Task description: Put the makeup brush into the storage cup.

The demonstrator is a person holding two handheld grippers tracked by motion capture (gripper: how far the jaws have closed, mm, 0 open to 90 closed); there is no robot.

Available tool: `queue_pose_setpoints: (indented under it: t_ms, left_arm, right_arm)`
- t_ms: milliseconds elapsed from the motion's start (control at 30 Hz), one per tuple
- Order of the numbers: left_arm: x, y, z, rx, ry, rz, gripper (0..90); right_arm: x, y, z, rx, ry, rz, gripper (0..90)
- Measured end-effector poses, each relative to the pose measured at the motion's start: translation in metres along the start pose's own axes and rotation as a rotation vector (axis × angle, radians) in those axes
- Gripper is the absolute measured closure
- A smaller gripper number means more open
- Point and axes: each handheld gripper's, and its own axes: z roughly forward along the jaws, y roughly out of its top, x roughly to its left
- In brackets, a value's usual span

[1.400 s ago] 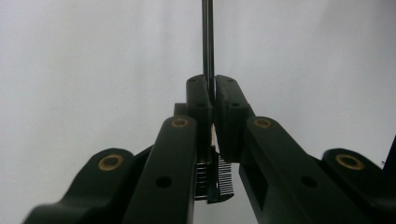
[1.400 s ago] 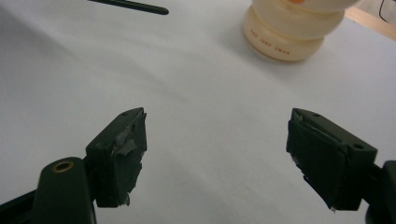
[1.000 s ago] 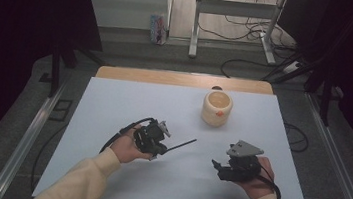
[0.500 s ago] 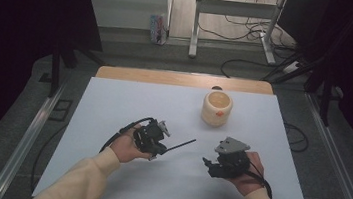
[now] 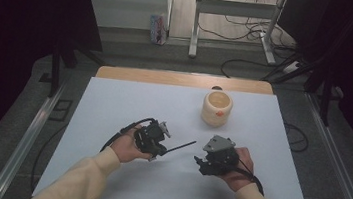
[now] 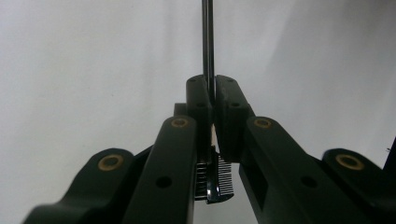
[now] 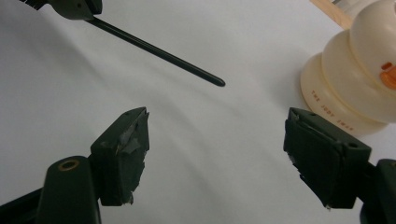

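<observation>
Left gripper (image 5: pixel 156 140) near middle of white tabletop (image 5: pixel 113 107), closed on thin black comb (image 5: pixel 179 147), tail pointing toward right edge. Right gripper (image 5: pixel 202 163) just beside, closer to near edge, apart from comb tip. Cream holder (image 5: pixel 216 108) toward far edge, well apart from both.

Table (image 5: pixel 113 102): white top beneath the tool, wooden strip along its far edge.
Cream holder (image 5: pixel 216 108): upright, beyond the tool's tip, apart.
Metal stand (image 5: pixel 234 20): floor, far beyond.
Floor cables (image 5: pixel 249 62): near that stand.
</observation>
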Motion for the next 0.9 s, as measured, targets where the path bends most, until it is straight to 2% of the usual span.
queue_pose_setpoints:
  t_ms: [300,400,700,900]
  left_arm:
    - [0.001,0.0,-0.001,-0.003,-0.03,-0.012,85.8]
    - [0.001,0.001,-0.001,0.007,-0.038,-0.006,85.8]
    - [0.0,0.004,-0.003,0.021,-0.058,0.012,85.8]
    - [-0.002,0.007,-0.002,0.038,-0.062,0.015,85.8]
  right_arm:
    - [0.009,0.011,0.009,-0.004,-0.005,-0.073,26.0]
    - [0.013,0.016,0.016,0.006,0.007,-0.121,27.8]
    - [0.022,0.024,0.03,0.032,0.04,-0.198,32.7]
    - [0.03,0.029,0.038,0.063,0.035,-0.288,39.1]
